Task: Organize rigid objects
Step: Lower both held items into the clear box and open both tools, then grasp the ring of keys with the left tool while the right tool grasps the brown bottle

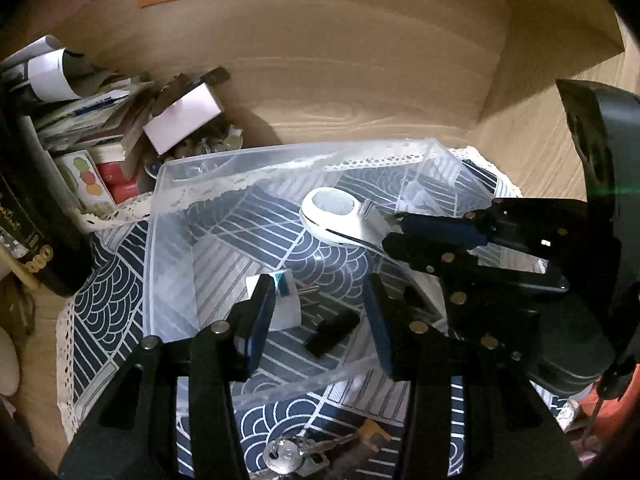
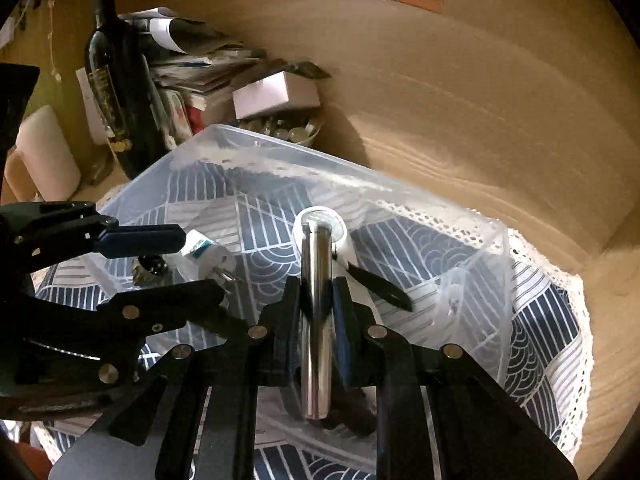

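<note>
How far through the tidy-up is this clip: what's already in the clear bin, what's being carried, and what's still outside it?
Done: a white plug adapter and a small black block lie inside the clear plastic bin. In hand: the right gripper is shut on a white device with a chrome clip, held over the bin; the left gripper is open. Left: a key bunch on the patterned cloth outside.

— What is in the clear plastic box (image 1: 172,240)?

— A white plug (image 1: 286,304) with two metal pins lies on its side near the front. A small black block (image 1: 332,333) lies flat just beside it.

— And that white round thing (image 1: 334,216)?

— It has a shiny handle (image 2: 316,320). It is up in the air over the box, lying sideways.

— Anything outside the box?

— Yes. Silver keys (image 1: 294,454) lie on the blue patterned cloth, right in front of the box.
</note>
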Motion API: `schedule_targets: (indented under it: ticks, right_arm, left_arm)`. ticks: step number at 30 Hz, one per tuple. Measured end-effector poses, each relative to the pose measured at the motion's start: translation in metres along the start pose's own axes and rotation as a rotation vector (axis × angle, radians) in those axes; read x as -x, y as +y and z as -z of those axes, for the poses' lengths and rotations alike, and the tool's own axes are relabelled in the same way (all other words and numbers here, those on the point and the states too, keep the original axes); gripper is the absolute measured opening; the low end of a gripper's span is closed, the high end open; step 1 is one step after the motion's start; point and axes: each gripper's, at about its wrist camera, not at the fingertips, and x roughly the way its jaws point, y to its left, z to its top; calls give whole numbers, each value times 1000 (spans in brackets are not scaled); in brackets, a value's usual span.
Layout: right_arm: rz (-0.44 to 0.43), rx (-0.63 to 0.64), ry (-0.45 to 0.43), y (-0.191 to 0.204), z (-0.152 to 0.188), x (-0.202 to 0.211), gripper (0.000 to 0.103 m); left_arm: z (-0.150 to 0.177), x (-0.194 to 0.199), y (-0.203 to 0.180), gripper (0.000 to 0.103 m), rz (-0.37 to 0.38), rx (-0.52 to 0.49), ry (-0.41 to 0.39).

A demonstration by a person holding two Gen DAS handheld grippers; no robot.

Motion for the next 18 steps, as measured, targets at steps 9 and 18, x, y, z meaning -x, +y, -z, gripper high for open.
schedule_targets:
  ticks: [9, 18]
  right_arm:
    - [-11, -38, -129, 2, 1, 56, 38]
    - [-49, -20, -137, 34, 22, 83, 52]
  left_arm:
    - [2, 58, 2, 71, -32, -2, -119]
    - [34, 103, 22, 81, -111, 5, -159]
